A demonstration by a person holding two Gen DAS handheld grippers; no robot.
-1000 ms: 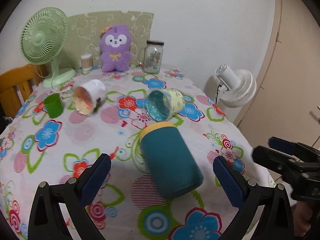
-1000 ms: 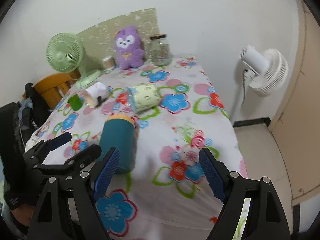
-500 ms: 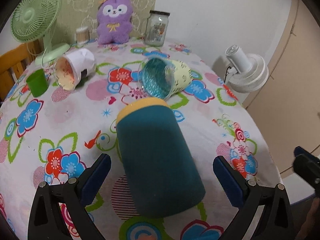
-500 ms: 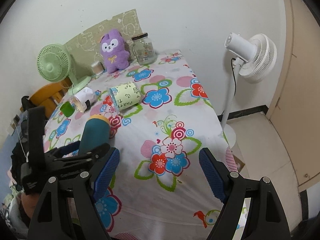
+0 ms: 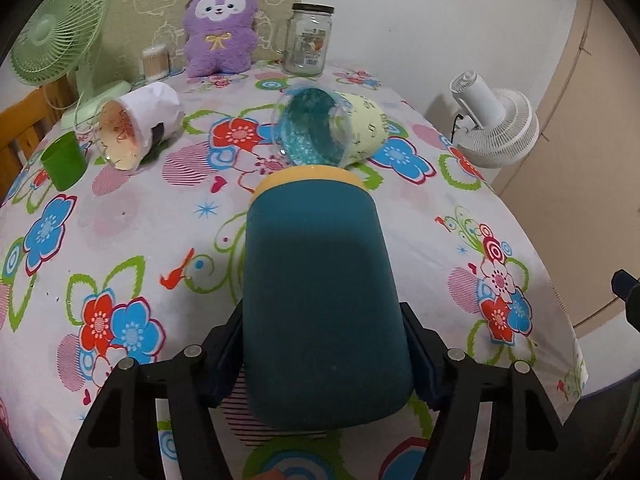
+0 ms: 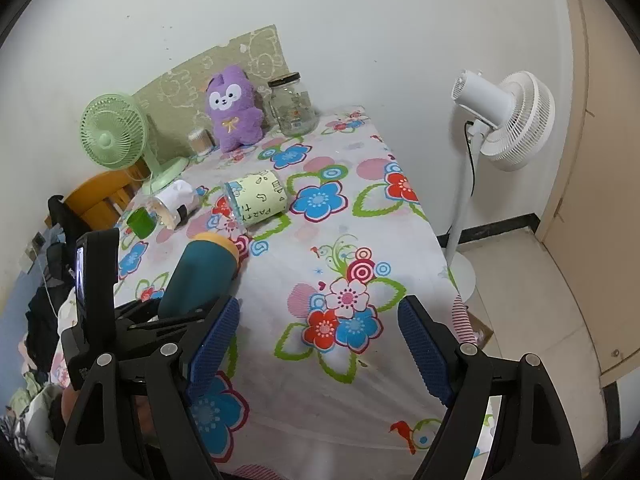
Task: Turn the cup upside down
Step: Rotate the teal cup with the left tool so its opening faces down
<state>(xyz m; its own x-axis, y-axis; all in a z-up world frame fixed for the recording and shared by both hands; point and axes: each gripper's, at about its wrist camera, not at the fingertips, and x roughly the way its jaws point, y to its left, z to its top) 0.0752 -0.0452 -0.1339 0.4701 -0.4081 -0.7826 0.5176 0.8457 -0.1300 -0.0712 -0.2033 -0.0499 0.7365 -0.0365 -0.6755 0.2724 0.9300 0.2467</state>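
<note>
A teal cup with a yellow rim (image 5: 320, 296) lies on its side on the flowered tablecloth, its rim pointing away from me. My left gripper (image 5: 322, 360) is closed on its lower body, both pads pressed against its sides. The right wrist view shows the same cup (image 6: 202, 276) held in the left gripper at the left. My right gripper (image 6: 318, 344) is open and empty above the table's near right part, clear of the cup.
A pale yellow cup with a blue inside (image 5: 328, 128) and a white cup (image 5: 136, 124) lie on their sides beyond. A small green cup (image 5: 64, 160) stands at the left. A plush toy (image 5: 220, 24), jar (image 5: 308, 40) and green fan (image 5: 56, 32) stand at the back. A white floor fan (image 6: 500, 120) stands right of the table.
My left gripper has moved forward around the teal cup and closed on it. My right gripper has drawn back and up, away from the cup.
</note>
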